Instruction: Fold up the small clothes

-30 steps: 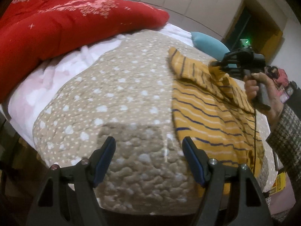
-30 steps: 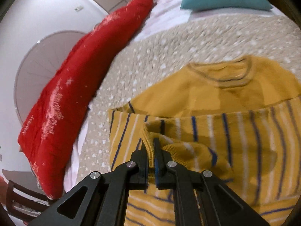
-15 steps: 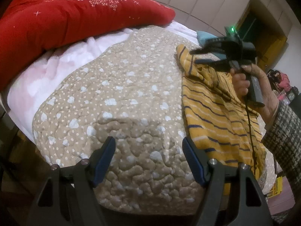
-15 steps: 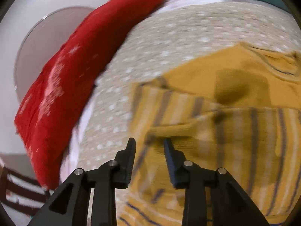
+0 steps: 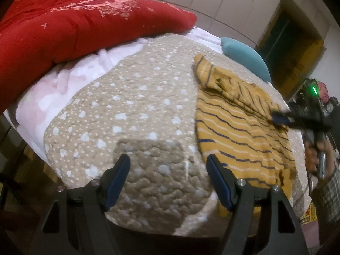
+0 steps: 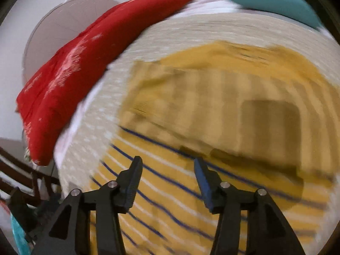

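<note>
Mustard-yellow knitted sweater with navy and white stripes [image 5: 240, 131] lying under the opening, empty right gripper [image 6: 167, 182] fingers, left gripper [image 5: 167, 176] fingers wide apart, empty, over beige dotted quilt [image 5: 131, 110]

So that's one striped yellow sweater [image 5: 240, 131], one red duvet [image 5: 70, 29], one teal pillow [image 5: 246, 58], one dotted beige quilt [image 5: 131, 110], and two grippers: left gripper [image 5: 167, 174], right gripper [image 6: 167, 178].
</note>
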### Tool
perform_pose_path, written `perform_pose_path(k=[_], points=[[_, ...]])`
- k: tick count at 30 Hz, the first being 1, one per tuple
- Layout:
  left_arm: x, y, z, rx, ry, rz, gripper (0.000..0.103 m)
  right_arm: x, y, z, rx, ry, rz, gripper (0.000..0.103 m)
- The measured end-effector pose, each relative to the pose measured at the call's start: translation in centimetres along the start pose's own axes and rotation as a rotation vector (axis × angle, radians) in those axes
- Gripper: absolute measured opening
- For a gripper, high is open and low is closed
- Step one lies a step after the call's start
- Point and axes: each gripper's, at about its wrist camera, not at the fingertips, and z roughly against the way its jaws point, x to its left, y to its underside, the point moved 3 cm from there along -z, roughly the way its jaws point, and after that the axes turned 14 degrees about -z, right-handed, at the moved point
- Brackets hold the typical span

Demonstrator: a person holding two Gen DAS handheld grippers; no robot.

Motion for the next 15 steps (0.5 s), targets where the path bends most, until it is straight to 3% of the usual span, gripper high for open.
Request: perform_pose_path(k=[2, 8, 12, 15], points=[[-0.9, -0.1, 0.0, 0.008, 0.018, -0.009, 0.073, -4.3, 1.5, 3.1, -0.045, 0.079, -0.038, 0.056], [-3.2, -0.5, -0.7, 0.032, 0.037, -0.048, 0.073, -15.4, 6.9, 13.1, -0.237, 0.502, -0.122, 0.056], [-4.5, -0.7, -2.0, 0.067, 0.040, -0.059, 0.074, -17.9, 10.3, 16.8, -0.293, 0.358, -0.232, 0.056], [-5.5, -1.3, -2.7, 0.076, 0.027, -0.084, 0.074, -15.4, 11.8, 15.9, -0.305, 0.253, -0.213, 0.056]])
